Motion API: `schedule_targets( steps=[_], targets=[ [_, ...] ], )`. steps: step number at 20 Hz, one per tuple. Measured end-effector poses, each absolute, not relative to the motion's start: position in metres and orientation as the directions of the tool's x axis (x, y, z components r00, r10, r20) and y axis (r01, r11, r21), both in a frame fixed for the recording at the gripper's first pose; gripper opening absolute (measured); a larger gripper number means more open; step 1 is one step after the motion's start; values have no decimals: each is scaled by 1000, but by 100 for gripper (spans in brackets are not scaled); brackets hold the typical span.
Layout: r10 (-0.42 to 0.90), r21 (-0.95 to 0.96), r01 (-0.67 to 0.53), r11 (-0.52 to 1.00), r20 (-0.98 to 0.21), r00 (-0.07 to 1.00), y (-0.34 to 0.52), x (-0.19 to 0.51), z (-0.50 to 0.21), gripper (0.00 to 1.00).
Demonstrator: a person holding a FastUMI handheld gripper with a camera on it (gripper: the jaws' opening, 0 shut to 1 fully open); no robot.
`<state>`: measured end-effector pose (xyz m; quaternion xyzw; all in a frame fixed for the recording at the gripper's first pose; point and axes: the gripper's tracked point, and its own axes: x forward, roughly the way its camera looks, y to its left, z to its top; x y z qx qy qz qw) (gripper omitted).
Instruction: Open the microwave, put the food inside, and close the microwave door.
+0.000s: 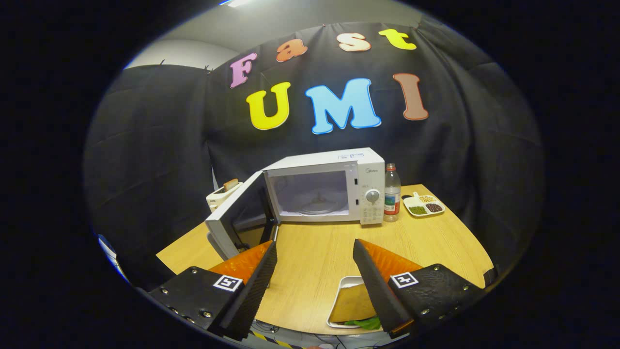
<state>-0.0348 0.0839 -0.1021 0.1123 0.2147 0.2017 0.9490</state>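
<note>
Microwave (334, 186) door (237, 215) stands open at 11 o'clock; the food tray (349, 303) waits on the desk (315, 252) beneath the wide-open, empty claw (315, 286). Loading and closing remain.

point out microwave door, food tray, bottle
microwave door (237, 213): gripper view, on its swung-open panel.
food tray (349, 303): gripper view, on the food, by the open gripper (315, 254).
bottle (392, 194): gripper view, on its body.

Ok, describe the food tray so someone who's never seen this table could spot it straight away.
Start at the white microwave with its door swung open, then come forward across the wooden table to its near edge. The food tray lies there between the open tongs: white, rectangular, holding a yellowish slab and something green.
</note>
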Motion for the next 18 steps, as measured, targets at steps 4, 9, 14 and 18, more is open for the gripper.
schedule_targets(
  steps=[4, 9, 14, 18],
  targets=[
    [483, 439, -287, 851, -442, 756, 48, -27, -130, 96],
    [500, 570, -158, 806, -514, 697, 23, -22, -177, 96],
    [506, 593, -81, 801, -600, 620, 4, -23, -218, 96],
    [611, 692, -19, 722, -623, 488, 15, -40, -237, 88]
  ],
)
